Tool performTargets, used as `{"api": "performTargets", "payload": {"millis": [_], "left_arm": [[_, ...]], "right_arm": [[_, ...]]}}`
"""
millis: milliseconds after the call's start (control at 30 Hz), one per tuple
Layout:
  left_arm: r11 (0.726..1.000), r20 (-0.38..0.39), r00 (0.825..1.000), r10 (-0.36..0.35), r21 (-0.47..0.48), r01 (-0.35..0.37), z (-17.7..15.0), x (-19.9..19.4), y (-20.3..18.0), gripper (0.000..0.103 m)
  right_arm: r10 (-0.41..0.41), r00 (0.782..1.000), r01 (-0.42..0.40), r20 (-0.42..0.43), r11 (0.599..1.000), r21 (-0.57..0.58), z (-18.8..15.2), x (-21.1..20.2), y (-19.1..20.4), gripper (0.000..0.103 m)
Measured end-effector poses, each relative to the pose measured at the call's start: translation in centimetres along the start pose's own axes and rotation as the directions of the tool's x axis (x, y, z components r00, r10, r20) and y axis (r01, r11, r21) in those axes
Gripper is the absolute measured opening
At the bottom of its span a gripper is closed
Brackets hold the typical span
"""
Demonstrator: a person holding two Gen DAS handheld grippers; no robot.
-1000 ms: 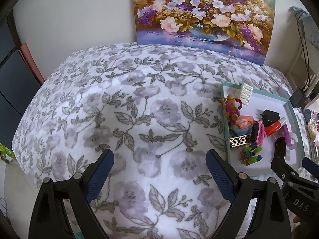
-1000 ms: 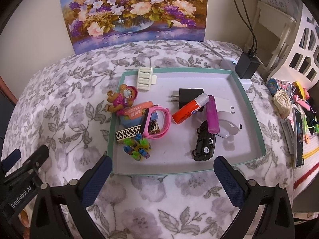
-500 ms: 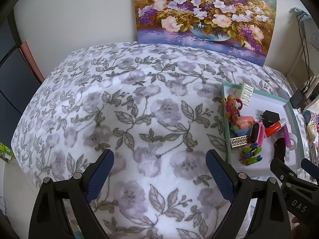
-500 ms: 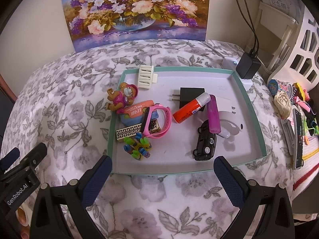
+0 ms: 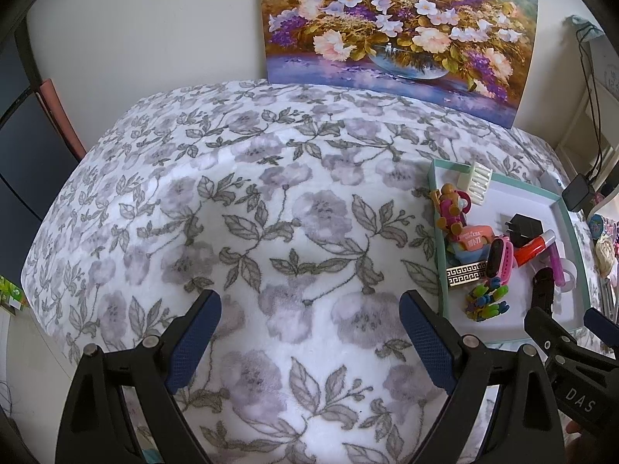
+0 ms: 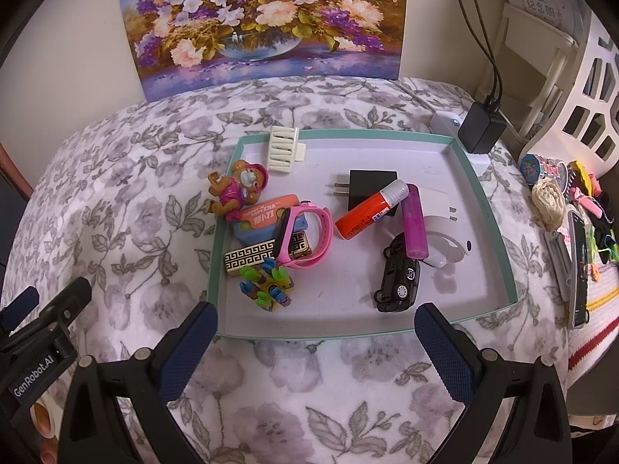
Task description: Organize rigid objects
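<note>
Tray, teal-rimmed w/ white floor, lies on a floral-print blanket, toward its right side; holds all loose items.

Contents, right wrist view:
- Cream ribbed clip: leans on far rim, left corner.
- Bear figurine: on left rim, partly outside tray.
- Orange utility knife: on a blue block, just beside the figurine.
- Pink kids' watch: standing on edge, touching a gold-black patterned bar.
- Multicolour plastic toy: near-left area, in front of the bar.
- Black plug adapter: centre-far, prongs to the left.
- Red glue stick: white cap end lies across the adapter.
- Purple tube: one end on roof of black toy car.
- White curved piece: under the tube, right side.

Left gripper: spread wide, nothing between pads, over bare blanket left of tray. Right gripper: also spread wide, empty, tips at tray's near rim.

Flower painting stands against wall behind. Black charger sits at tray's far right corner.
</note>
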State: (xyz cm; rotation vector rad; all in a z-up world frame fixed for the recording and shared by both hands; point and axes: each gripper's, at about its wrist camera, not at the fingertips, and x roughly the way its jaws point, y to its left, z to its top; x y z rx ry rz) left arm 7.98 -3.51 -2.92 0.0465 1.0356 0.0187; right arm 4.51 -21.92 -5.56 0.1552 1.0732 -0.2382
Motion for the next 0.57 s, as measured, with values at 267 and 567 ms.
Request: {"api": "performTargets", "payload": {"millis": [267,567], "left_arm": [[1.000,0.000,1.000,-0.003,0.002,0.003,-0.09,0.07,-0.04,0.094],[1.000,0.018,1.000,-0.010,0.024,0.010,-0.05,-0.35,-0.13,0.094]], "right_arm": [[0.000,1.000,0.000,0.000,1.000,-0.001,0.00,0.00,0.01,0.103],[0.000,1.000,0.000,0.000,1.000,0.000,-0.01,-0.02,0.04,0.103]]}}
